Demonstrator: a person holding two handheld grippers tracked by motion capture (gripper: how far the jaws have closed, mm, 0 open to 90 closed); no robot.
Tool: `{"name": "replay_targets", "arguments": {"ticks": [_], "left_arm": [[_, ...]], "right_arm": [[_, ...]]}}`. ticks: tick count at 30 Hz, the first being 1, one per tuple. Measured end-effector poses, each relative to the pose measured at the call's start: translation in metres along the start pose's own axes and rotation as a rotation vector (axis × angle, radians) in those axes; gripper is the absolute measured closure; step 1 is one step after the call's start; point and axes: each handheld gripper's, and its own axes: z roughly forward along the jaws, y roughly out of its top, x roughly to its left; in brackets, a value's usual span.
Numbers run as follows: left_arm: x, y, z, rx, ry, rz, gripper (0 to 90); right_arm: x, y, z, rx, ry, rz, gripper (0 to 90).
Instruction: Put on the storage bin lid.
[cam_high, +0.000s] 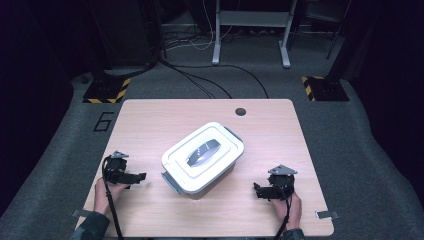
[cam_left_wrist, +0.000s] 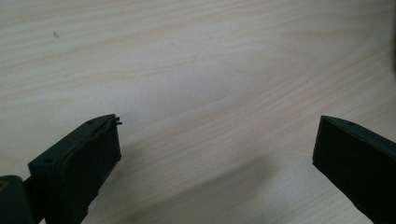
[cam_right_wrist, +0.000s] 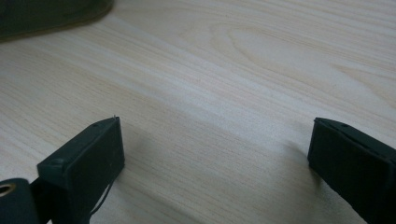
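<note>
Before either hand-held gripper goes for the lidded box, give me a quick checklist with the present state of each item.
1. Left hand-held gripper open, nothing between its jaws: ok.
2. Right hand-held gripper open, nothing between its jaws: ok.
3. Box lies between the two, apart from both: ok.
4. White lid sits on the box: ok.
5. Grey side latches locked or released: cannot tell.
6. Table bare along both approach paths: ok.
</note>
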Motion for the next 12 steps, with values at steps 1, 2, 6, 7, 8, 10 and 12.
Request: {"name": "replay_targets", "arguments": {"ticks": [1, 2, 6, 7, 8, 10, 12], "left_arm": [[0.001, -0.003, 0.002, 0.001, -0.006, -0.001, 0.3], [0.0, -0.006, 0.004, 0.004, 0.0, -0.007, 0.0], [0.0, -0.014, 0.004, -0.047, 0.024, 0.022, 0.0], [-0.001, -0.016, 0.005, -0.056, 0.028, 0.033, 0.0], [-0.003, -0.019, 0.005, -0.071, 0.045, 0.056, 0.0], [-0.006, -0.024, 0.006, -0.105, 0.068, 0.077, 0.0], [-0.007, -0.026, 0.007, -0.119, 0.076, 0.087, 0.0]], "right_arm": [[0.0, 0.0, 0.0, 0.0, 0.0, 0.0, 2.8], [0.0, 0.0, 0.0, 0.0, 0.0, 0.0, 2.8], [0.0, 0.0, 0.0, 0.001, -0.001, 0.002, 2.8], [0.0, 0.0, 0.0, 0.001, -0.001, 0.002, 2.8], [0.0, 0.0, 0.0, 0.001, -0.001, 0.002, 2.8], [0.0, 0.0, 0.0, 0.001, -0.001, 0.001, 2.8], [0.0, 0.0, 0.0, 0.001, -0.001, 0.001, 2.8]]}}
